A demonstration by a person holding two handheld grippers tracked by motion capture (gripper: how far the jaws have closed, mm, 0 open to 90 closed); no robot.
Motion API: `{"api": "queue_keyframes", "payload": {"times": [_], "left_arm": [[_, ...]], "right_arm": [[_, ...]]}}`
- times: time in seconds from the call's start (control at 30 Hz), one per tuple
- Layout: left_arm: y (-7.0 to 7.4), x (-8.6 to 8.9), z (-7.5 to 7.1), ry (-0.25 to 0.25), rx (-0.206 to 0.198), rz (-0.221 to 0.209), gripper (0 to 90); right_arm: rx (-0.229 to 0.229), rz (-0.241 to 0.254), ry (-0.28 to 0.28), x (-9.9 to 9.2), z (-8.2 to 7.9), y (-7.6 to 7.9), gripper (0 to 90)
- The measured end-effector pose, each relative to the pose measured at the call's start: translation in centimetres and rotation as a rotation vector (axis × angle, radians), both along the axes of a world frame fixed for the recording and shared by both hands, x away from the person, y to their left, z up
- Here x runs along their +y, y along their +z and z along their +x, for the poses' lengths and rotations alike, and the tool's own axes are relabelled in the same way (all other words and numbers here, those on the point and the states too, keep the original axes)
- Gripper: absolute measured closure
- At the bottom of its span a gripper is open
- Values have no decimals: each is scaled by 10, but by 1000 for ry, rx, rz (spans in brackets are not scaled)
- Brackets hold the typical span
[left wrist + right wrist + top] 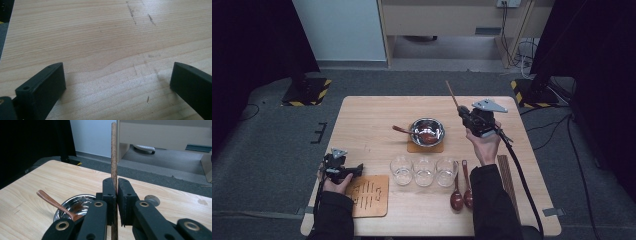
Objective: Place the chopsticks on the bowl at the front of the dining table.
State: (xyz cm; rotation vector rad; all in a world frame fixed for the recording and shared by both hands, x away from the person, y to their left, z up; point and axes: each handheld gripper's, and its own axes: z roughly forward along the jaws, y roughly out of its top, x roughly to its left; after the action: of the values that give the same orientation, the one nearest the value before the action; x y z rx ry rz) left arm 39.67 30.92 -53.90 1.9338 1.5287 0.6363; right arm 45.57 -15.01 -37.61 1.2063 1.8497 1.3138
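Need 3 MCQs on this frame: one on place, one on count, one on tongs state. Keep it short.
1. Where does the metal bowl sit?
A. on the small mat behind the glasses
B. on the slatted trivet at the front left
C. on the floor

2. How many empty glasses stand in the row?
A. two
B. three
C. five

3. What state are the right tongs in?
A. open over the bowl
B. shut on a spoon
C. shut on a wooden chopstick

Answers:
1 A: the high view shows the bowl on the brown mat mid-table, a spoon resting in it.
2 B: three clear glasses stand side by side in front of the bowl.
3 C: the right gripper view shows the jaws pressed against the chopstick, which sticks up between them.
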Motion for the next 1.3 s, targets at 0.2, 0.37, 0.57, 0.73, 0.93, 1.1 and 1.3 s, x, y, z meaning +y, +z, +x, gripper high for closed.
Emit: {"api": "queue_keyframes", "payload": {"times": [0.2, 0.37, 0.57, 0.73, 0.93, 1.1, 1.3], "left_arm": [[0, 0, 0, 0, 0, 0, 0], [0, 0, 0, 0, 0, 0, 0], [0, 0, 0, 0, 0, 0, 0], [0, 0, 0, 0, 0, 0, 0], [0, 0, 0, 0, 0, 0, 0], [0, 0, 0, 0, 0, -1, 0], [0, 0, 0, 0, 0, -1, 0]], "right_arm": [[4, -12, -3, 6, 5, -1, 849], [14, 0, -7, 7, 11, -4, 849], [26, -7, -6, 12, 17, -11, 848], [15, -30, 2, 20, 18, -7, 849], [8, -32, 6, 29, 22, -2, 849], [7, -33, 14, 35, 26, -1, 848], [15, -36, 26, 45, 32, -2, 848]]}}
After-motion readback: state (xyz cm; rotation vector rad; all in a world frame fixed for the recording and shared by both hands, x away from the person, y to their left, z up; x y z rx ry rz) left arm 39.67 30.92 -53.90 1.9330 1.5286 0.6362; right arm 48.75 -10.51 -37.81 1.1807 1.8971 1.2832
